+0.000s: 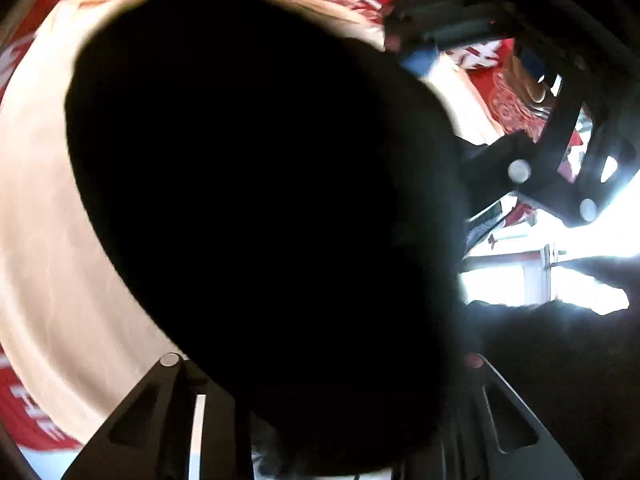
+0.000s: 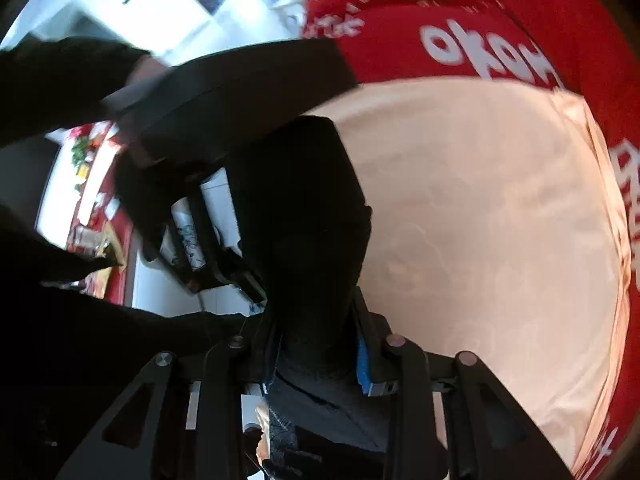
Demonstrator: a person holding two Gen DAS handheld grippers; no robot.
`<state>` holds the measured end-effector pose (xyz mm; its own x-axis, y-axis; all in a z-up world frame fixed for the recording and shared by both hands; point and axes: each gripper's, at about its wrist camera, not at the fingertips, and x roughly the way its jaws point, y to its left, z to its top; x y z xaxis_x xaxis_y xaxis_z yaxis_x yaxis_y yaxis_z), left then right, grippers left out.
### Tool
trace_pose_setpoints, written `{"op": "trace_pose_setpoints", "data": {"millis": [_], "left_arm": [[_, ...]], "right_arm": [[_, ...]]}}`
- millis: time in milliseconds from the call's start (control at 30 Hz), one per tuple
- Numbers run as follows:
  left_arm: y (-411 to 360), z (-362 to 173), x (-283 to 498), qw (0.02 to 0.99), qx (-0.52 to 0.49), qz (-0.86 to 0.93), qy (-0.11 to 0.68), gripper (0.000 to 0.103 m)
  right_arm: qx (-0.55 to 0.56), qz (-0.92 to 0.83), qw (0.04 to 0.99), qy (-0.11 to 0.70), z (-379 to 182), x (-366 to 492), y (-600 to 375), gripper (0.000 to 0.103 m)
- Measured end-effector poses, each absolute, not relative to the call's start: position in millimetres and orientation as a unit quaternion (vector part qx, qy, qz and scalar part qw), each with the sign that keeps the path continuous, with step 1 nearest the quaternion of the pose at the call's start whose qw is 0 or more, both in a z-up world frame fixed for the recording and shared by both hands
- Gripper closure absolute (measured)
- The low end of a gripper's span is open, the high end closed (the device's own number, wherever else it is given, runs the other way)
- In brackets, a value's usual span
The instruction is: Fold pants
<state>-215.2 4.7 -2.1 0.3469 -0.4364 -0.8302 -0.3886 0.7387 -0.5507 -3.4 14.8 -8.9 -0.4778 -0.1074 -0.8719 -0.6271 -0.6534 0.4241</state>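
Your right gripper (image 2: 316, 364) is pinched on one pair of black pants (image 2: 308, 216), which rise straight ahead of it above the cream sheet (image 2: 500, 220). The pants swamp your left gripper (image 1: 320, 420); I cannot tell its state. One red printed cloth (image 2: 500, 20) lies beneath.

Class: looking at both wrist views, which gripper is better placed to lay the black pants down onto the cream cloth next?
Probably the right gripper. Its jaws visibly clamp the black pants, with the cream cloth in plain view beside it. The pants blot out most of the left view.
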Motion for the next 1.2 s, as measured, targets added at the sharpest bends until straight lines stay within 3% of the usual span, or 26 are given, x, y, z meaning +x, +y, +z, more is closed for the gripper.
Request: {"op": "trace_pose_setpoints", "data": {"millis": [100,133,167,300,600,667,800,967,1200], "left_arm": [[8,-9,-225,0.716,-0.387,0.005,0.581,0.076],[7,-10,-226,0.712,-0.391,0.01,0.583,0.076],[8,-10,-226,0.71,-0.393,0.014,0.585,0.076],[0,-5,-230,0.707,-0.389,0.028,0.59,0.076],[-23,27,-197,0.687,-0.368,0.062,0.623,0.076],[-32,40,-190,0.687,-0.355,0.08,0.629,0.076],[-48,70,-178,0.693,-0.321,0.104,0.637,0.079],[-77,109,-151,0.695,-0.285,0.124,0.649,0.079],[-180,130,-55,0.697,-0.216,0.1,0.676,0.079]], "right_arm": [[-0.491,0.744,0.203,0.406,-15,4,22,0.047],[-0.491,0.736,0.221,0.41,-14,8,25,0.036],[-0.479,0.73,0.252,0.417,-9,18,28,0.033],[-0.455,0.698,0.362,0.417,6,62,1,0.031],[-0.549,0.641,0.369,0.39,-99,16,-72,0.031],[-0.525,0.636,0.383,0.415,-104,16,-62,0.025],[-0.503,0.635,0.394,0.435,-70,44,-73,0.024],[-0.45,0.615,0.467,0.449,-3,131,-158,0.024],[-0.402,0.551,0.533,0.5,19,194,-271,0.024]]}}
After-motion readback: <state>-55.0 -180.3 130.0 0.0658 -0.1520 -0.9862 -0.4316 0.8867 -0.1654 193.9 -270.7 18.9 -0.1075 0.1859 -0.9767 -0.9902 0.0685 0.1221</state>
